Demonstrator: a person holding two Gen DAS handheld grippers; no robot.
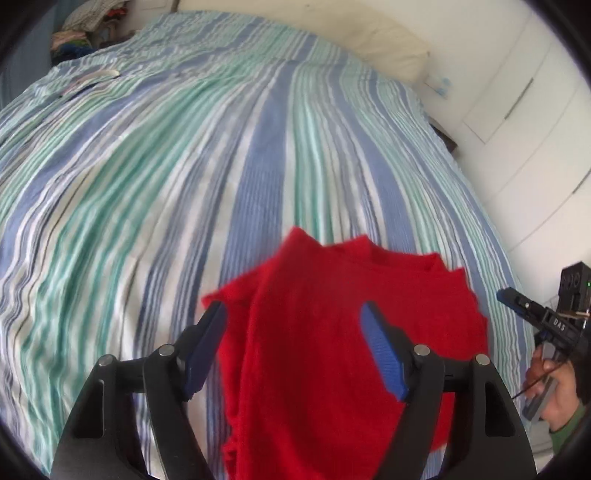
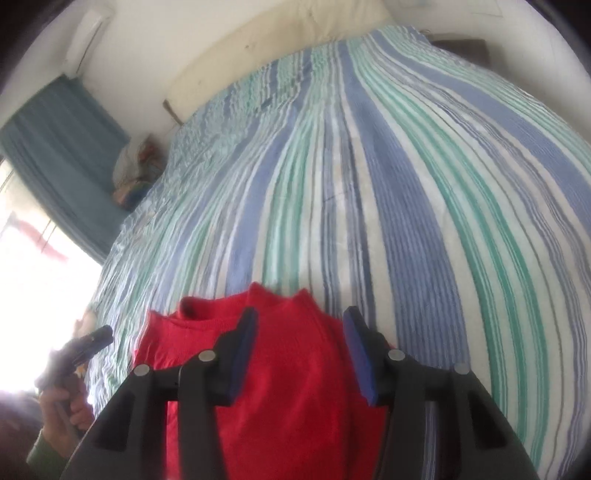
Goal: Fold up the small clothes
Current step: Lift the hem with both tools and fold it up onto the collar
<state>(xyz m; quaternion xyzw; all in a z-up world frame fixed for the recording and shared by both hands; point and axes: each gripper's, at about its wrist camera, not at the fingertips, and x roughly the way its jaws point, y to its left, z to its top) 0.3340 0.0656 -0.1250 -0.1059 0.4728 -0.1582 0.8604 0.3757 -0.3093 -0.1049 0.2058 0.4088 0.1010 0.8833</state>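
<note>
A red knitted garment [image 1: 332, 332] lies on the striped bedspread [image 1: 184, 166], partly folded, its neck opening toward the far side. My left gripper [image 1: 293, 312] is open, its blue pads [image 1: 384, 354] spread above the garment's left part. The garment also shows in the right wrist view [image 2: 295, 369]. My right gripper [image 2: 300, 319] is open above its right part, holding nothing. The right gripper also shows at the right edge of the left wrist view [image 1: 535, 314], and the left gripper at the left edge of the right wrist view [image 2: 85, 343].
The bed's blue, green and white striped cover [image 2: 406, 184] fills both views. A cream pillow [image 1: 388, 48] lies at the head. A pile of clothes [image 1: 85, 29] sits at the far left corner. White wardrobe doors [image 1: 524, 129] stand to the right, a blue curtain [image 2: 62, 155] and window to the left.
</note>
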